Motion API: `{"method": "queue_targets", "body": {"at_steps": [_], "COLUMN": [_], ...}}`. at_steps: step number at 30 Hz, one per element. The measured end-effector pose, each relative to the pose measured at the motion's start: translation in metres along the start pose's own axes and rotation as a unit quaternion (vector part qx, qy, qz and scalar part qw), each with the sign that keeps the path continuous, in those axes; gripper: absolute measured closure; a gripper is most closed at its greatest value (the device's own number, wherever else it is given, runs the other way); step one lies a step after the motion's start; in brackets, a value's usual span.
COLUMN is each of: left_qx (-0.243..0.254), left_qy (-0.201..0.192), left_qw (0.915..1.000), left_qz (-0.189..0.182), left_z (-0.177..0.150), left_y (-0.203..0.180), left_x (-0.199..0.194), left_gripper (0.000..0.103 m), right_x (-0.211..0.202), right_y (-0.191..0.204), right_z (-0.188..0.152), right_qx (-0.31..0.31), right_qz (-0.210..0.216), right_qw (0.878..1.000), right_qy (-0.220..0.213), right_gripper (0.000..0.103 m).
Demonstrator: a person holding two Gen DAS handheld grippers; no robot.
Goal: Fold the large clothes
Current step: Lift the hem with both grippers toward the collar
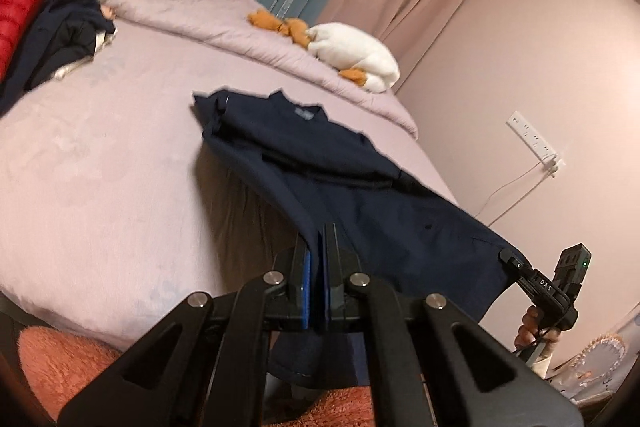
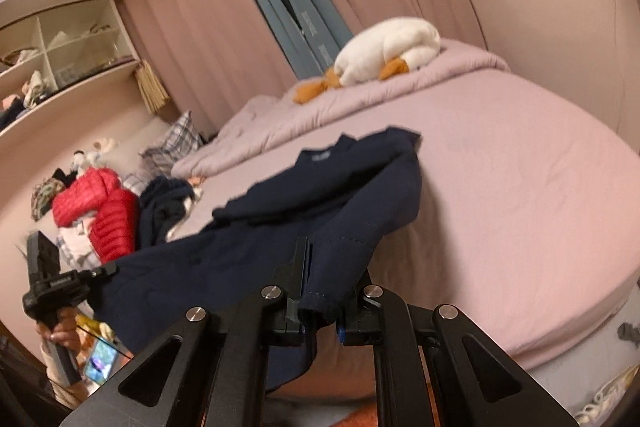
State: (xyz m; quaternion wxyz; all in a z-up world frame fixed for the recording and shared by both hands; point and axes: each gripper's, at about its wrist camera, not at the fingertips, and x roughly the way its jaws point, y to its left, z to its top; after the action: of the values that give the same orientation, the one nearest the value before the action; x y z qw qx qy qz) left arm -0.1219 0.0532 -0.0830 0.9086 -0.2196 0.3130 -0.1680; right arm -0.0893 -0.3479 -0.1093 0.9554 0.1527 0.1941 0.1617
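A large navy garment (image 1: 352, 183) lies partly on the pink bed (image 1: 100, 147), collar end at the far side, its near end lifted off the bed edge. My left gripper (image 1: 319, 239) is shut on one lower corner of it. My right gripper (image 1: 508, 259) shows at the right of the left wrist view, shut on the other corner. In the right wrist view the garment (image 2: 320, 195) stretches away from my right gripper (image 2: 332, 291), which pinches a bunched hem, and my left gripper (image 2: 106, 271) holds the far corner at the left.
A pile of clothes with a red puffer jacket (image 2: 104, 215) and dark items (image 1: 68, 27) lies on the bed's far side. A white plush toy (image 1: 356, 55) rests on the folded duvet (image 1: 240, 23). An orange rug (image 1: 52, 367) lies below. A wall socket (image 1: 532, 139) is right.
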Motion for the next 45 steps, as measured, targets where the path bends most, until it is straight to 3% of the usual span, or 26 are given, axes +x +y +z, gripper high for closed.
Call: {"method": "queue_targets", "body": {"at_steps": [8, 20, 24, 36, 45], "left_qx": [0.026, 0.046, 0.062, 0.035, 0.024], "left_qy": [-0.016, -0.091, -0.11, -0.1, -0.096], "left_qw": [0.9992, 0.9923, 0.9898, 0.9932, 0.995], "left_qz": [-0.027, -0.071, -0.067, -0.048, -0.013], "left_z": [0.021, 0.04, 0.044, 0.074, 0.106], "left_y": [-0.022, -0.038, -0.042, -0.027, -0.021], "left_x": [-0.028, -0.097, -0.109, -0.068, -0.036], "left_gripper": [0.1, 0.099, 0.099, 0.098, 0.097], "right_x": [-0.025, -0.072, -0.079, -0.033, -0.014], "right_y": [0.013, 0.03, 0.033, 0.012, 0.011], "right_z": [0.007, 0.015, 0.017, 0.042, 0.062], "right_qx": [-0.026, -0.048, -0.053, -0.027, -0.025], "right_qz": [-0.01, -0.002, -0.005, -0.014, -0.023], "right_qw": [0.998, 0.989, 0.985, 0.987, 0.988], "right_qy": [-0.051, -0.14, -0.163, -0.157, -0.15], "right_gripper": [0.091, 0.092, 0.092, 0.092, 0.092]}}
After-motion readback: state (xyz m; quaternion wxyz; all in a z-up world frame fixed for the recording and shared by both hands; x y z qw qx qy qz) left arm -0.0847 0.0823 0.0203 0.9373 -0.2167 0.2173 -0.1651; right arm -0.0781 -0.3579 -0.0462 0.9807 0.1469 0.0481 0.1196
